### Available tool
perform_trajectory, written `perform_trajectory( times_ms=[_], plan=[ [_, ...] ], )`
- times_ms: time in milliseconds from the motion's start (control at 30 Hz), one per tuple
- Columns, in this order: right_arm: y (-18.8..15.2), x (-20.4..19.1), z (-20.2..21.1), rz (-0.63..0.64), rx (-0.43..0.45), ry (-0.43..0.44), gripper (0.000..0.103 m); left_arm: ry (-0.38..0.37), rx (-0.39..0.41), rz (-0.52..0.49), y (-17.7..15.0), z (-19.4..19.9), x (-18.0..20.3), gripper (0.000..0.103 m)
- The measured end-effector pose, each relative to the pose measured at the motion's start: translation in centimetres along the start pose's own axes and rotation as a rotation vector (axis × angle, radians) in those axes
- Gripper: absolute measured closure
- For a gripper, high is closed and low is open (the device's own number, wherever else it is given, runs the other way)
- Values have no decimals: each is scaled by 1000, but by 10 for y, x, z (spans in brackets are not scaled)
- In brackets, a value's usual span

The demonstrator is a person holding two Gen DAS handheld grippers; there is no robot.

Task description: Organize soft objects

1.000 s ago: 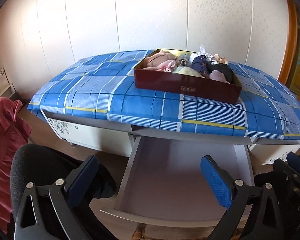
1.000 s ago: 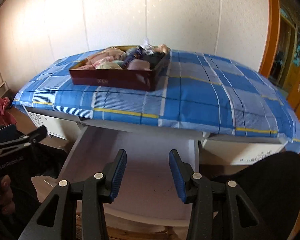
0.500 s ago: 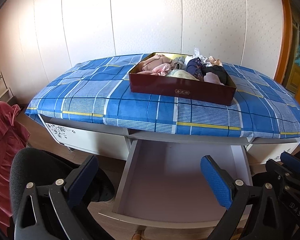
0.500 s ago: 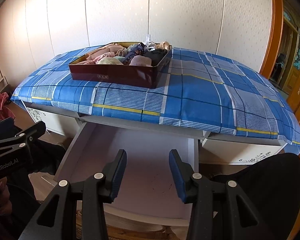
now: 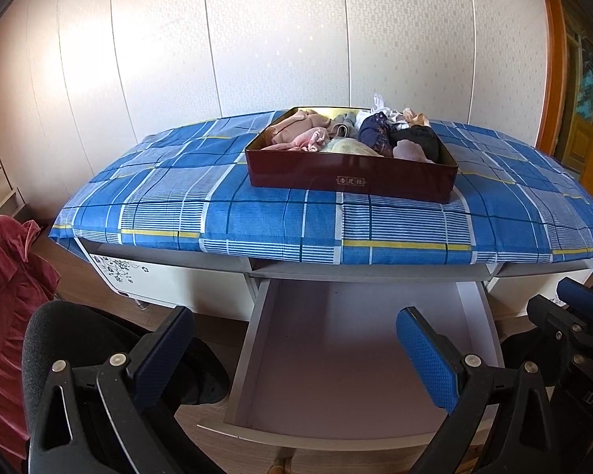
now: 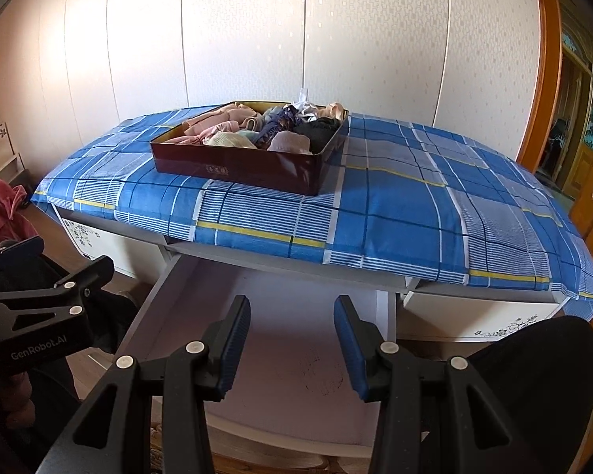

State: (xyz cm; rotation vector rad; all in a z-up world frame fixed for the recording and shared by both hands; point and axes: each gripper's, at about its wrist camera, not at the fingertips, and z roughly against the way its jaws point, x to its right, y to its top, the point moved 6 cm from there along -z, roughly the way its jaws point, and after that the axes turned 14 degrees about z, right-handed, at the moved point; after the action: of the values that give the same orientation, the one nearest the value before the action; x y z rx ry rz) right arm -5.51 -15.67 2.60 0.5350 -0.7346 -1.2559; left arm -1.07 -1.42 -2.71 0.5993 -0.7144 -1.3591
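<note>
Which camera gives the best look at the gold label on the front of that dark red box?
The left wrist view. The dark red box faces it squarely, so the gold label sits clear on the front wall. In the right wrist view the box is turned and shadowed, and its label looks dim.

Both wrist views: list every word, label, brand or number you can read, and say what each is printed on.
"GenRobot.AI": white print on the black body of the left gripper, seen in the right wrist view.
"DAS": partial white letters, cut by the frame edge, on the right gripper body in the left wrist view.
Gold label on the front wall of the dark red box: small characters, too small to read in either view.
No numbers or signs are visible.
</note>
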Motion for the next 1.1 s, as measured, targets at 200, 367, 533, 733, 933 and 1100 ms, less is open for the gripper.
perform_trajectory(
  times_ms=[200,367,533,733,933,1100],
  plan=[
    [3,-1,0,3,12,4,59,-6,3,-34,-3,1,6,0],
    [2,-1,-2,-2,10,10,59,-5,-5,-27,-3,0,5,0],
    [3,-2,-1,-1,14,11,59,-12,-10,-24,-3,-1,5,0],
    [2,-1,-2,-2,9,13,59,-21,-10,-22,-3,0,6,0],
    [1,-2,-3,0,5,17,59,-33,-18,-25,-5,-1,7,0],
    [1,-2,-5,-1,-2,19,59,-38,-17,-26,-6,-1,8,0]
  ],
)
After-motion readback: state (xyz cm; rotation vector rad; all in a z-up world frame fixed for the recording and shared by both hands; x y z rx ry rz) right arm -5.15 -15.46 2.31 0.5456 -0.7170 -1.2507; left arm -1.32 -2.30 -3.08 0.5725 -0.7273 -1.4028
